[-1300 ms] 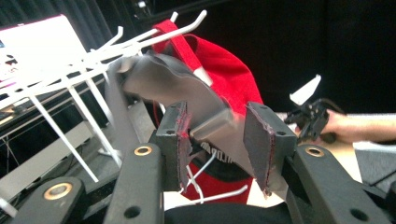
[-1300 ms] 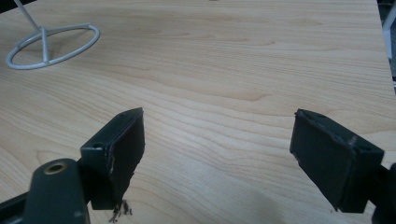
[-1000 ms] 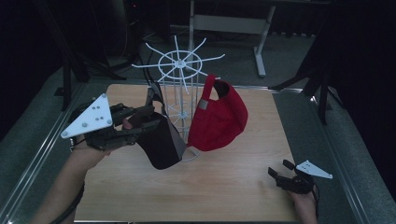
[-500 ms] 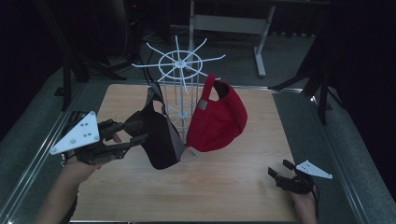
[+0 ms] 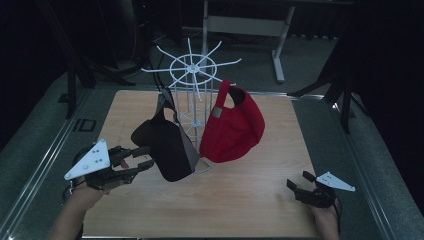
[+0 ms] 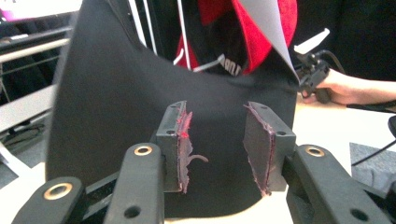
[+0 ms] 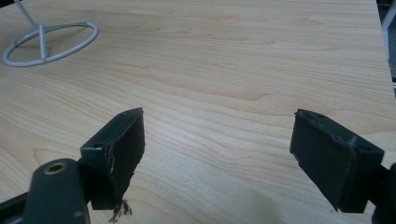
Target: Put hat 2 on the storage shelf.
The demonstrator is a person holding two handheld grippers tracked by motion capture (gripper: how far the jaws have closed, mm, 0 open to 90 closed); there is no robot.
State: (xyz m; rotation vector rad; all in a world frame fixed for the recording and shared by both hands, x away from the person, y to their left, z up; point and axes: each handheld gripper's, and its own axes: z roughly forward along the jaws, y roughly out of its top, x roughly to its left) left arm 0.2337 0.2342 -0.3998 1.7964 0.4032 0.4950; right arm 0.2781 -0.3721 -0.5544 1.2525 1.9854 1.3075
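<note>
A white wire rack (image 5: 192, 65) stands mid-table, and its ring base (image 7: 46, 42) lies on the wood. A black cap (image 5: 167, 145) hangs on the rack's left side and a red cap (image 5: 232, 130) on its right. My left gripper (image 5: 145, 158) is low at the left, pointing at the black cap's lower edge. In the left gripper view its jaws (image 6: 215, 109) stand open, with the black cap (image 6: 116, 93) just beyond the pads and the red cap (image 6: 275, 18) behind. My right gripper (image 5: 298, 181) rests near the front right corner; it is open (image 7: 217, 126) over bare wood.
The wooden table (image 5: 240, 200) has a grey metal frame around it, with a rail along the left side. A white desk frame (image 5: 280, 45) and dark stands are behind it. The right hand with its gripper (image 6: 313, 65) appears past the caps.
My left gripper has drawn back from the rack, sinking down and to the left, away from the black cap, which stays hanging. The right gripper has not moved.
</note>
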